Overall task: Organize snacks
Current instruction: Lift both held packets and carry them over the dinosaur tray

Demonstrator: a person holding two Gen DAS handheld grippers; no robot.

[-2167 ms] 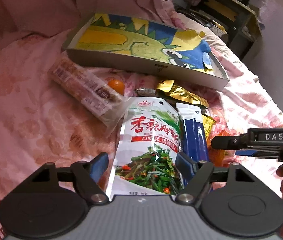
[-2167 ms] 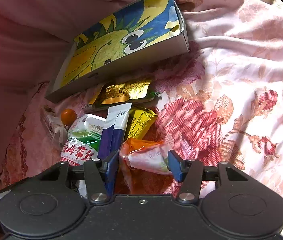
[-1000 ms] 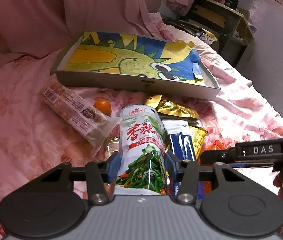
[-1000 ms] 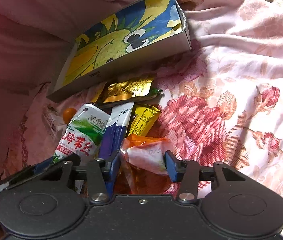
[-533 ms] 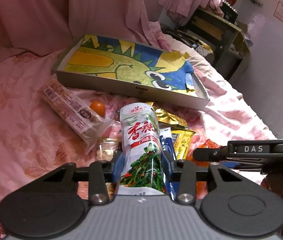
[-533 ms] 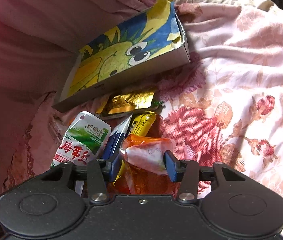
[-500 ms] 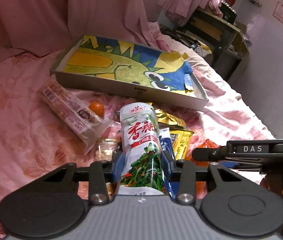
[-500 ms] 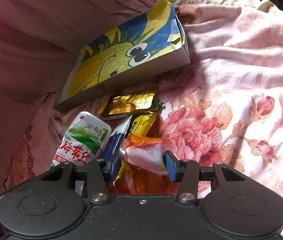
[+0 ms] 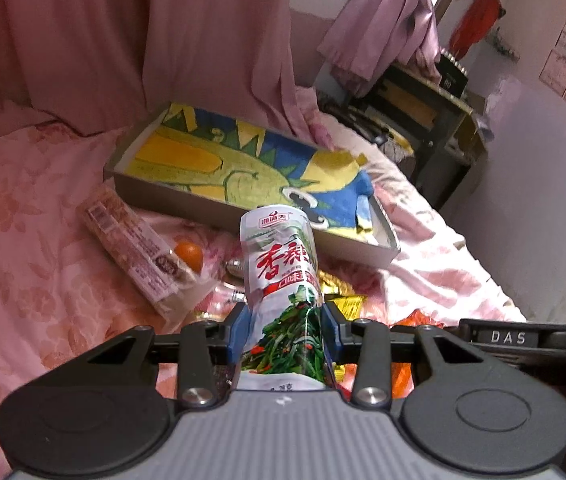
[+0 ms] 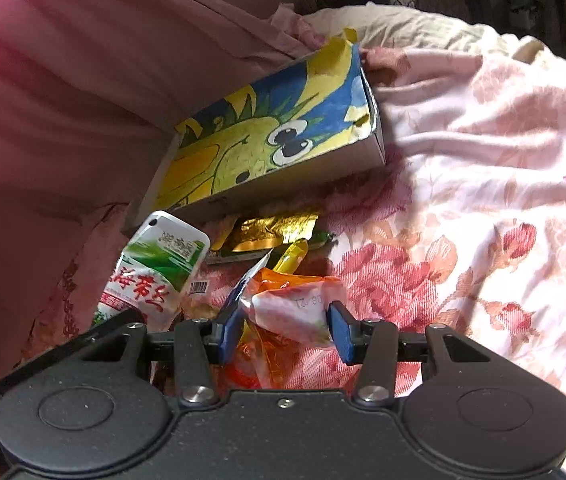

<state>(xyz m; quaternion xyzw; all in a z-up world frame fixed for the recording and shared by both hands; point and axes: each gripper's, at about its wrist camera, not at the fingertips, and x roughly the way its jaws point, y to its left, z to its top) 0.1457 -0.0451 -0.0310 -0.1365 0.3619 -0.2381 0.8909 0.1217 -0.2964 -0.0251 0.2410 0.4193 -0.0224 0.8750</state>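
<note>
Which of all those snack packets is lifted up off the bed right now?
The green-and-white seaweed packet, pinched in the left gripper; the others lie on the bedspread.

Left gripper (image 9: pixel 283 330) & right gripper (image 10: pixel 286 326): black bodies, blue pads, silver screws, "DAS" label

pink curtain (image 9: pixel 83 40); floral bedspread (image 10: pixel 483 240); dark shelf (image 9: pixel 423 112); pale wall (image 9: pixel 531 128)

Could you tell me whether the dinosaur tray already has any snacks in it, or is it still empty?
Empty, as far as shown. The dinosaur tray shows only its painted bottom, and the left gripper holds the seaweed pouch in front of it.
</note>
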